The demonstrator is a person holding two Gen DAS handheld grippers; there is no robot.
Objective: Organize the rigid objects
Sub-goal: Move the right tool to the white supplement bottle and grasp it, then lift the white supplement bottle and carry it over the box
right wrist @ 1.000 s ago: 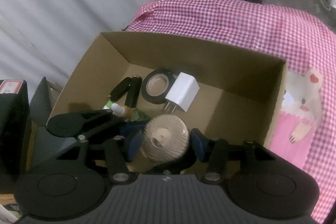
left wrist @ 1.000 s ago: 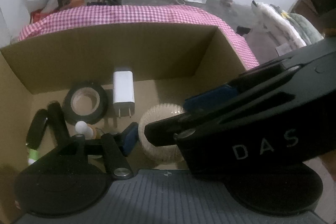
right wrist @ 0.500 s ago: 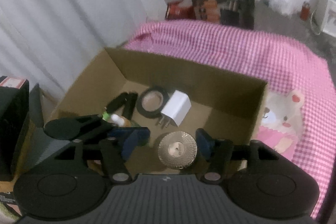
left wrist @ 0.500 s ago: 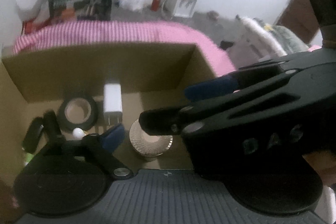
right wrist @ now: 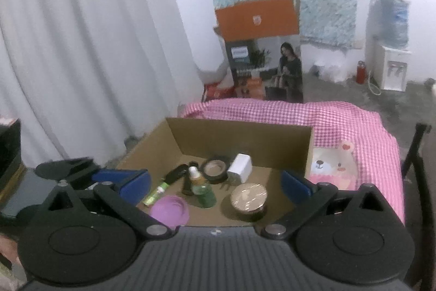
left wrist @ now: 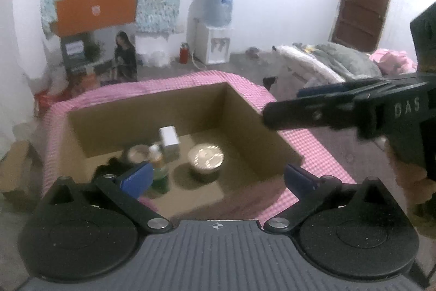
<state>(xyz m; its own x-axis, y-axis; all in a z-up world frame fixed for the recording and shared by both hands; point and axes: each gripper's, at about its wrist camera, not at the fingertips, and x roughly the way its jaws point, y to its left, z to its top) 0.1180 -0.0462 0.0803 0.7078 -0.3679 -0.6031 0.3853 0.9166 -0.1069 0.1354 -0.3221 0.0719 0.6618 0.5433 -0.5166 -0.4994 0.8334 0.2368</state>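
A cardboard box (right wrist: 286, 143) on a pink checked cloth (right wrist: 354, 122) holds the sorted items. The twine spool (right wrist: 248, 197) stands upright near its front wall, just right of a green bottle (right wrist: 203, 188). Both grippers, left (left wrist: 216, 177) and right (right wrist: 215, 183), hang above the box, jaws wide and empty. Lifting straight clear seems wise, to avoid clipping the box walls.

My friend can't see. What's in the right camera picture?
Open tongs hang above a cardboard box on a pink checked cloth. Inside sit a spool of string, a green bottle, black tape and a white charger.
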